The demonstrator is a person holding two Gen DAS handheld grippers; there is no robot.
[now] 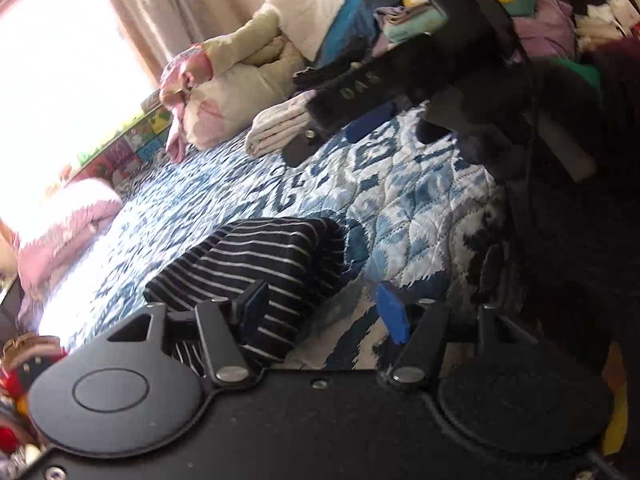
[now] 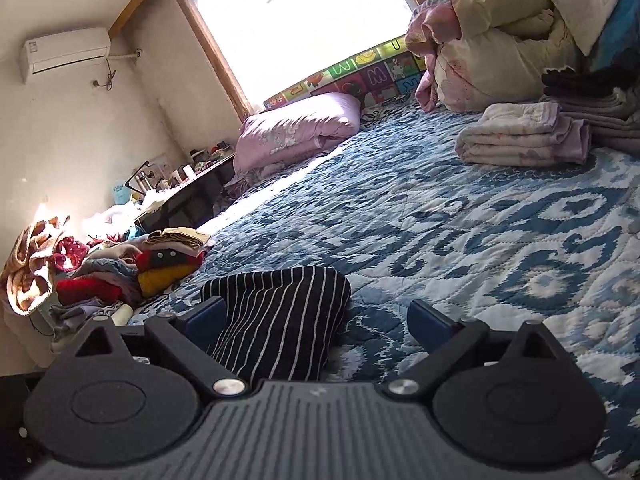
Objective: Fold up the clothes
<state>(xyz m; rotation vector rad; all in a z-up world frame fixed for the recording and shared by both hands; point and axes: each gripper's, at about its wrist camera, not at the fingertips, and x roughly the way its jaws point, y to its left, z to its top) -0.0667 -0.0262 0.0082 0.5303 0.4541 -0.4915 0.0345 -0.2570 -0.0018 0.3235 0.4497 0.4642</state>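
A folded black garment with thin white stripes (image 1: 260, 264) lies on the blue and white quilt (image 1: 400, 200). My left gripper (image 1: 324, 312) is open just above its near edge, holding nothing. In the right wrist view the same striped garment (image 2: 280, 320) lies between and just ahead of the fingers of my right gripper (image 2: 316, 320), which is open and empty. The right gripper also shows in the left wrist view (image 1: 392, 128), hovering open above the quilt beyond the garment.
Folded pale towels (image 2: 524, 140) and grey folded clothes (image 2: 600, 116) sit at the far right. A lilac duvet (image 2: 300, 128) and cream bedding (image 2: 500, 52) lie near the window. A heap of unfolded clothes (image 2: 120, 268) lies at the bed's left edge.
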